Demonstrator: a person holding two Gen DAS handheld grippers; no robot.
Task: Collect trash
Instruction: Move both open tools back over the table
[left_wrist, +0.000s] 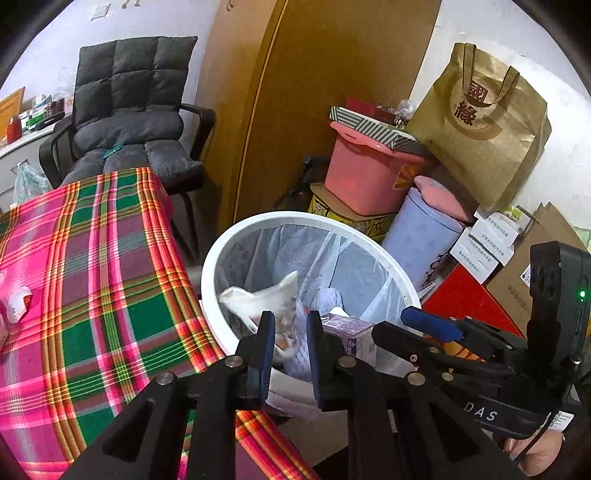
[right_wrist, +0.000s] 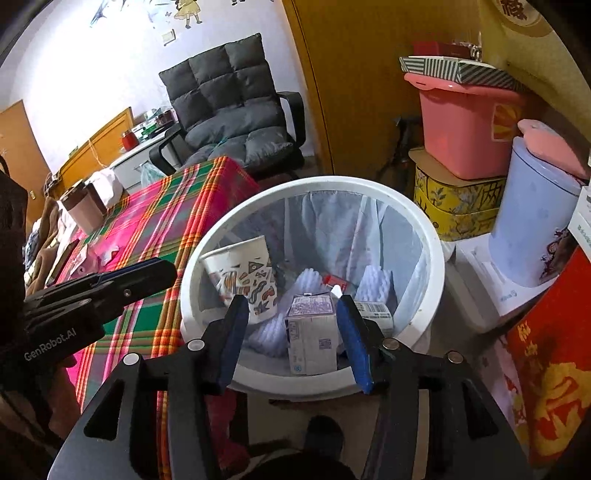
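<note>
A white bin (left_wrist: 211, 273) (right_wrist: 369, 183) with a clear liner stands beside the table. My left gripper (left_wrist: 290, 321) (right_wrist: 162, 269) hangs over its near left rim, jaws a narrow gap apart. A crushed patterned paper cup (left_wrist: 258, 295) (right_wrist: 240, 273) lies loose just beyond its tips, leaning on the bin's left wall. My right gripper (right_wrist: 293, 306) (left_wrist: 402, 325) is open over the near rim. A purple-and-white carton (right_wrist: 312, 332) (left_wrist: 347, 328) stands between its pads with a clear gap on the left side. White foam wraps (right_wrist: 376, 280) lie deeper in the bin.
A table with a pink and green plaid cloth (left_wrist: 92, 277) (right_wrist: 166, 210) is left of the bin, with a pink crumpled scrap (left_wrist: 14, 299) and a brown mug (right_wrist: 83, 210) on it. Behind are a grey cushioned chair (left_wrist: 129, 110), a pink box (left_wrist: 362, 173), a paper bag (left_wrist: 480, 122) and a pale blue canister (right_wrist: 532, 221).
</note>
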